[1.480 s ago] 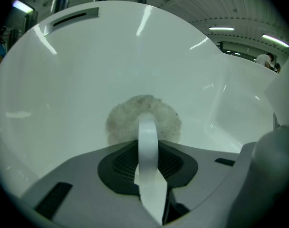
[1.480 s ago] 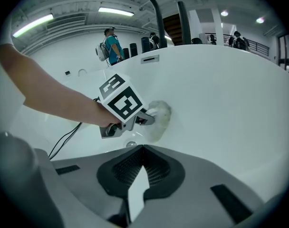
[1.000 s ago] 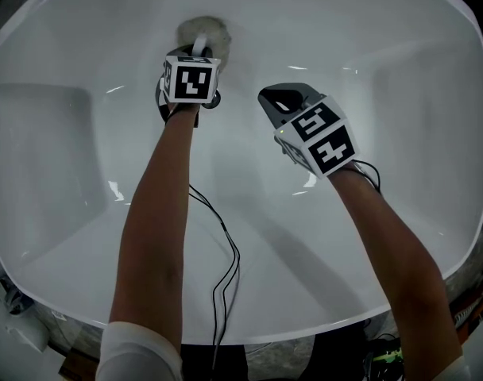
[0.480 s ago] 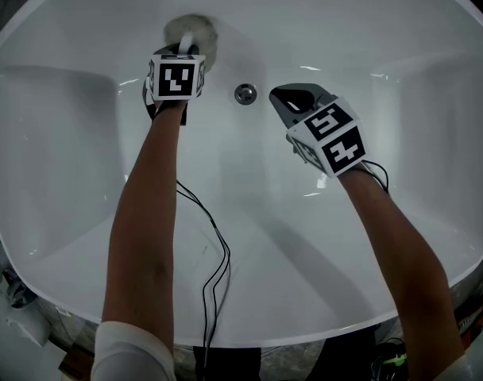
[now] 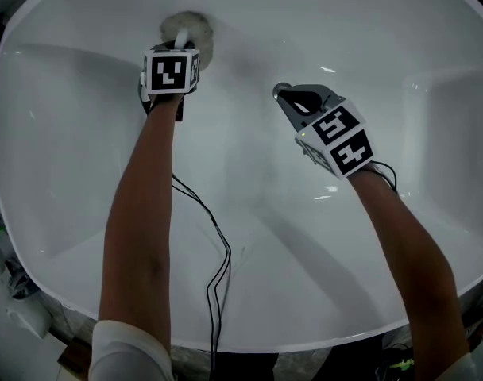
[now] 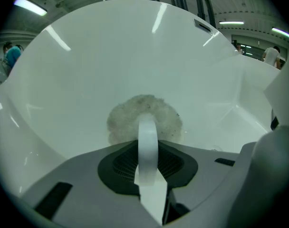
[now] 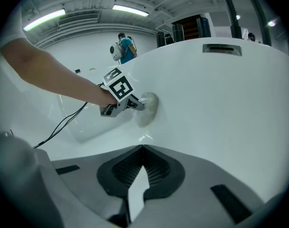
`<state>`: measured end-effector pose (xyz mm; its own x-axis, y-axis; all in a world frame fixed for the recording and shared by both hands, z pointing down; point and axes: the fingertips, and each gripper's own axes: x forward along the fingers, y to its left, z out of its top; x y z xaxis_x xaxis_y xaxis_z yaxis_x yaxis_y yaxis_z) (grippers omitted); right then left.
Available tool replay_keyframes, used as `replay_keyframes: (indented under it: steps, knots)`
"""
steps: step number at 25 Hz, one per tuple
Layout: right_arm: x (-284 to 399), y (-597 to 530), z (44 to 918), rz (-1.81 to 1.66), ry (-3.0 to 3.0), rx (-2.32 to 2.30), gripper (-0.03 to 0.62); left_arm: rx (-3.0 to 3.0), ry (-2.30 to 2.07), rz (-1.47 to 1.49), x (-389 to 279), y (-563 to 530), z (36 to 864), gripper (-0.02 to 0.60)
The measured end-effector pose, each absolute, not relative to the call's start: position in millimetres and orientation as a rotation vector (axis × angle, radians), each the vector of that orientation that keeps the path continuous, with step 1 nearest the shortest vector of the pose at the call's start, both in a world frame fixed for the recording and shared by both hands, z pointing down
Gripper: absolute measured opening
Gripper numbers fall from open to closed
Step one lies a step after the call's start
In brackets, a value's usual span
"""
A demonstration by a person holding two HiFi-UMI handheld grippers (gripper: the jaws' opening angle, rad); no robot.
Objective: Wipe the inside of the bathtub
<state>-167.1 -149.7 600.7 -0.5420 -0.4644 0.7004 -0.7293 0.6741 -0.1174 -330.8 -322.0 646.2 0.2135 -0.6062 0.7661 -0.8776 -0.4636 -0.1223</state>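
The white bathtub fills nearly the whole frame, its rim curving round the left, bottom and right edges, with wide bare floor and sloping walls on every side of the two arms. At upper left of the head view, the left gripper reaches to the far wall, and its jaws pinch the white strap of a round grey scrub pad. The pad lies flat against the tub wall, with plenty of blank white surface around it. In the left gripper view the strap runs up from between the jaws to the pad. A black cable trails down the tub floor at lower centre, beside the left forearm. To the right of centre, the right gripper hangs above the tub floor, well apart from the pad – its jaws are pressed together on nothing. A small round metal fitting shows just at its tip.
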Motion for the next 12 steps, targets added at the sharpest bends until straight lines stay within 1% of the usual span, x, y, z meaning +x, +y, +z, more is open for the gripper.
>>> replay_keyframes:
  steps: [4, 8, 10, 12]
  knots:
    - [-204.8, -164.2, 609.7, 0.523, -2.265, 0.888, 0.02, 2.123, -1.415, 1.128, -377.4, -337.5, 654.0, 0.098]
    - [-261.1, -169.8, 624.3, 0.491, -2.283, 0.823, 0.02, 2.107, -1.406, 1.159, -433.6, -344.2, 672.5, 0.098]
    - [-270.2, -163.2, 630.1, 0.491, -2.295, 0.819, 0.02, 2.11, -1.408, 1.168, -444.0, -338.6, 678.0, 0.098]
    - [-264.8, -149.9, 634.3, 0.5, -2.298, 0.815, 0.02, 2.114, -1.408, 1.185, -441.1, -328.3, 680.4, 0.098]
